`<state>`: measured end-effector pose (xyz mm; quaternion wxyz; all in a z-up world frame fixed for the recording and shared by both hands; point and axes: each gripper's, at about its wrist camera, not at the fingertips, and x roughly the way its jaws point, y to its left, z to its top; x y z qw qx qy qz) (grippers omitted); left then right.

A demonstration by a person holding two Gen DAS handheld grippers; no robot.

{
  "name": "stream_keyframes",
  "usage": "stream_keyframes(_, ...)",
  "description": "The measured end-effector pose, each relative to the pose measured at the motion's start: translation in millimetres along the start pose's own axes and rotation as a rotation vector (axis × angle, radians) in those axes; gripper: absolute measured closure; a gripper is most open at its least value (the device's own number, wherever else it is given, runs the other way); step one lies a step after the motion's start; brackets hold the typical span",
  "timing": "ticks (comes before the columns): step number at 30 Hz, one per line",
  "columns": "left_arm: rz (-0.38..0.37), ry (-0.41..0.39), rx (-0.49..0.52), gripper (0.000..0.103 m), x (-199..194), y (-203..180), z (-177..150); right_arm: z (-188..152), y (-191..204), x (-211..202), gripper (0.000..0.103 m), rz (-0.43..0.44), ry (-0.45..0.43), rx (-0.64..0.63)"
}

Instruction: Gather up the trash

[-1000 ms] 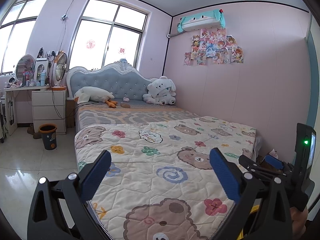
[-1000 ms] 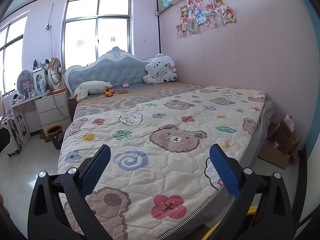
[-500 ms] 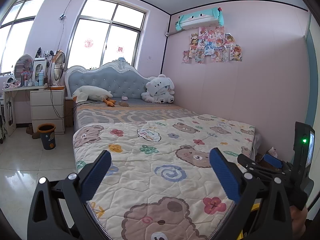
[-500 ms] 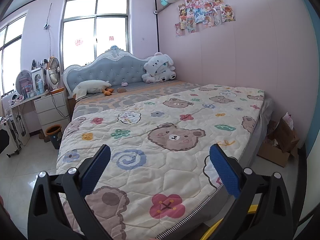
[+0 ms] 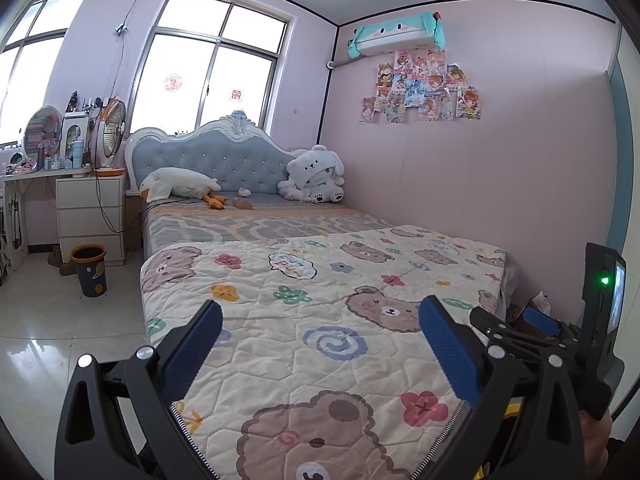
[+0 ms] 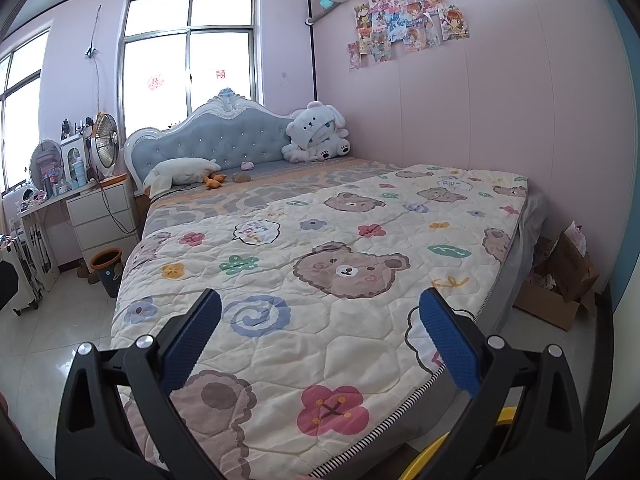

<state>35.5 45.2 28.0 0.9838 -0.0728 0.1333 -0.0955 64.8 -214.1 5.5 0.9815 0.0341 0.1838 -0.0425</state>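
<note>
My left gripper (image 5: 320, 320) is open with nothing between its blue pads, held above the foot of the bed. My right gripper (image 6: 319, 308) is open and holds nothing too; it also shows at the right edge of the left wrist view, with a green light on its body. A small brown crumpled thing (image 5: 242, 203) (image 6: 241, 177) and a small pink thing (image 5: 243, 191) (image 6: 247, 165) lie near the headboard, far from both grippers. A dark waste bin (image 5: 90, 270) (image 6: 107, 268) with an orange rim stands on the floor left of the bed.
The bear-print quilt (image 5: 320, 280) covers the bed. A goose plush (image 5: 176, 184) and a white plush (image 5: 316, 176) sit by the headboard. A white drawer unit (image 5: 90, 212) carries a fan. An open cardboard box (image 6: 560, 280) sits by the right wall. A yellow rim (image 6: 432, 456) shows below.
Both views have shifted only slightly against the bed. Both grippers stay open and hold nothing.
</note>
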Motion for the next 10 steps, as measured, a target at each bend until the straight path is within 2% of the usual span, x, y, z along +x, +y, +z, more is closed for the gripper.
stream_keyframes(10, -0.007, 0.011, 0.001, 0.008, 3.9, -0.6, -0.4, -3.0, -0.4, 4.4, 0.008, -0.007, 0.012, 0.004)
